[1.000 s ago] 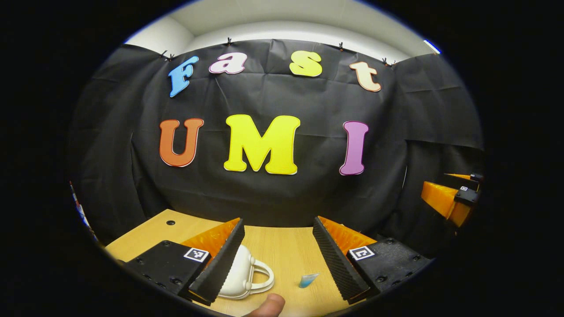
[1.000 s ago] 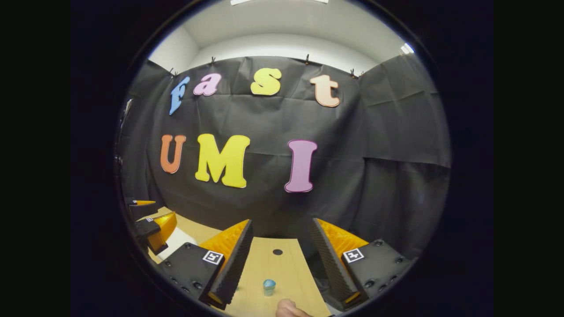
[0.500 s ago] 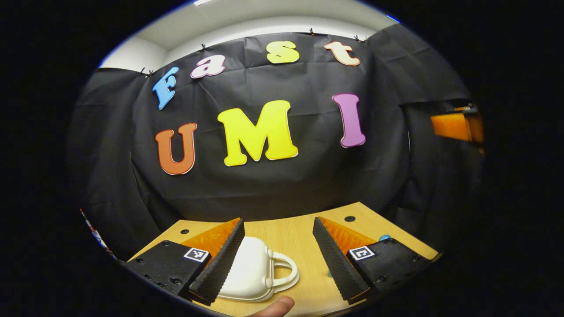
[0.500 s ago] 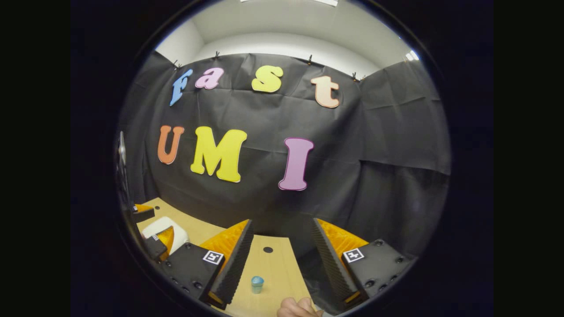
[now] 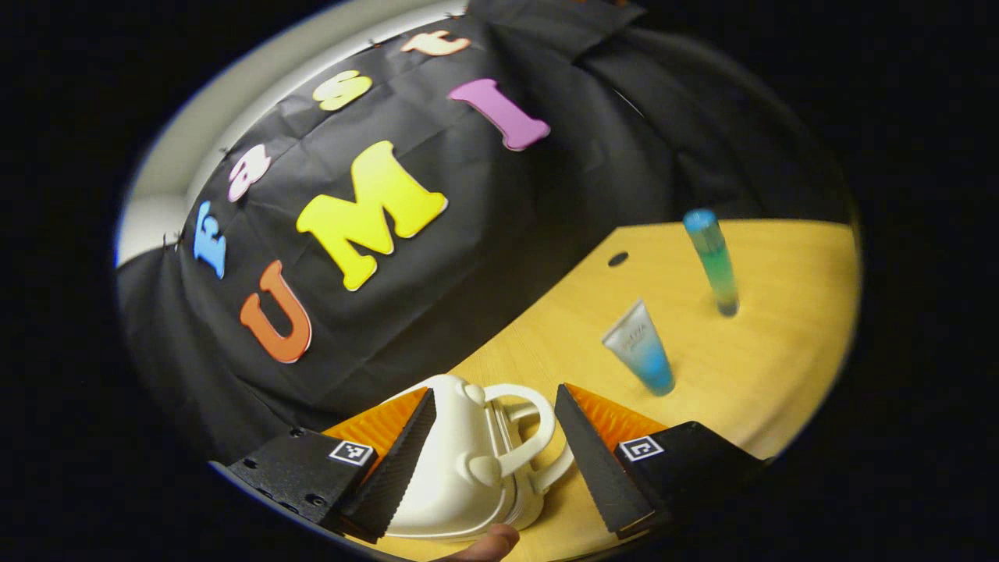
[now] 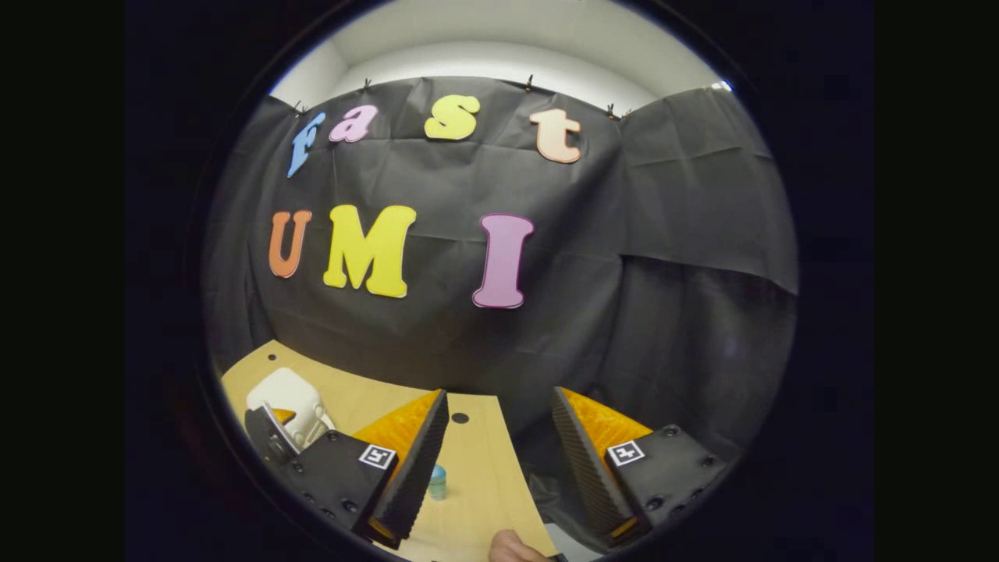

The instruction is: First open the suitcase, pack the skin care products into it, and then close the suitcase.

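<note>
Small white hard-shell suitcase (image 5: 460,468): closed, on light wooden desk (image 5: 765,367), between wide-open, empty left tool (image 5: 495,460). Translucent blue-capped tube (image 5: 641,349), slim blue-green bottle (image 5: 712,261): upright, farther right. Right tool (image 6: 495,460): wide open, empty, above desk.

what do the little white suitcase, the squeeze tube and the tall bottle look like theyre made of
The small white suitcase looks like hard moulded plastic with a satin sheen: smooth rounded shell, one-piece loop handle. The short clear-to-blue squeeze tube seems soft translucent plastic, with a flat crimped end. The tall slim green bottle with a blue cap is see-through and glossy; plastic or glass, I cannot tell. All stand on a wooden-look table.
</note>
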`<state>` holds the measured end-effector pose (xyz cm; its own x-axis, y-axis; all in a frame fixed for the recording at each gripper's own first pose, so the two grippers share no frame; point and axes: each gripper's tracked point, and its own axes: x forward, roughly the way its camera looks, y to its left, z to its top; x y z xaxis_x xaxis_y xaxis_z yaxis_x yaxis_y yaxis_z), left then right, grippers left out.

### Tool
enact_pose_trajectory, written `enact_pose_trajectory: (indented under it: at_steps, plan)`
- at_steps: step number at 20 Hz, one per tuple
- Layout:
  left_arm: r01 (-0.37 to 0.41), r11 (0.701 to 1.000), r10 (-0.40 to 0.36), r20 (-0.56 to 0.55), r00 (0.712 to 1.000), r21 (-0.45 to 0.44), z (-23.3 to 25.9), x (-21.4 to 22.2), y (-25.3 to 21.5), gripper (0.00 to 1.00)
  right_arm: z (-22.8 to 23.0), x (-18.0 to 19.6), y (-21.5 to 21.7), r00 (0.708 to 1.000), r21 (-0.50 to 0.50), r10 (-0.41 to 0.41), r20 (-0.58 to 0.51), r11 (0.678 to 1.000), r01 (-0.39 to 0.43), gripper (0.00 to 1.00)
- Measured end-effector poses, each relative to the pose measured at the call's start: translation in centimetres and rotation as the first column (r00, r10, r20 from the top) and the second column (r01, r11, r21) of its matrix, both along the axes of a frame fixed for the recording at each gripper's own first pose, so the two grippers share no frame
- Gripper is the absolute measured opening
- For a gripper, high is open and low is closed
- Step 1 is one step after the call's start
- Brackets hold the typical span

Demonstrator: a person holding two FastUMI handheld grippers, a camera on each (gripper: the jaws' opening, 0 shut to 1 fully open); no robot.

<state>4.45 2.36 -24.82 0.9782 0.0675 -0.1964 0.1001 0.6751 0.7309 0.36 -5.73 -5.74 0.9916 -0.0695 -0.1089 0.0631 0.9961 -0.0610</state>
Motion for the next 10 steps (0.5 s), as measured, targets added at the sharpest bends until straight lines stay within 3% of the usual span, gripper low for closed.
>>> enact_pose_trajectory:
  at_steps: [3, 7, 9, 10]
  plan:
    - [0.003, 0.984, 0.009, -0.069, 0.998, 0.177, -3.5, 0.9, 0.7, 0.97, -0.8, 0.0, -1.0, 1.0, 0.005, 0.003, -0.026, 1.0, -0.002, 0.8]
    - [-0.042, 0.937, 0.105, -0.165, 0.981, 0.346, -5.8, 2.0, 2.6, 0.95, -1.5, -0.1, -2.3, 0.999, 0.005, 0.014, -0.045, 1.0, -0.014, 0.8]
    - [-0.04, 0.916, 0.111, -0.156, 0.981, 0.4, -5.4, 2.4, 2.2, 0.86, -1.4, -0.1, -3.2, 0.999, -0.005, 0.008, -0.042, 1.0, -0.008, 0.8]
    - [-0.044, 0.905, 0.125, -0.167, 0.978, 0.424, -5.6, 2.1, 2.1, 0.72, -1.4, -0.1, -3.5, 0.999, -0.004, 0.014, -0.043, 1.0, -0.014, 0.8]
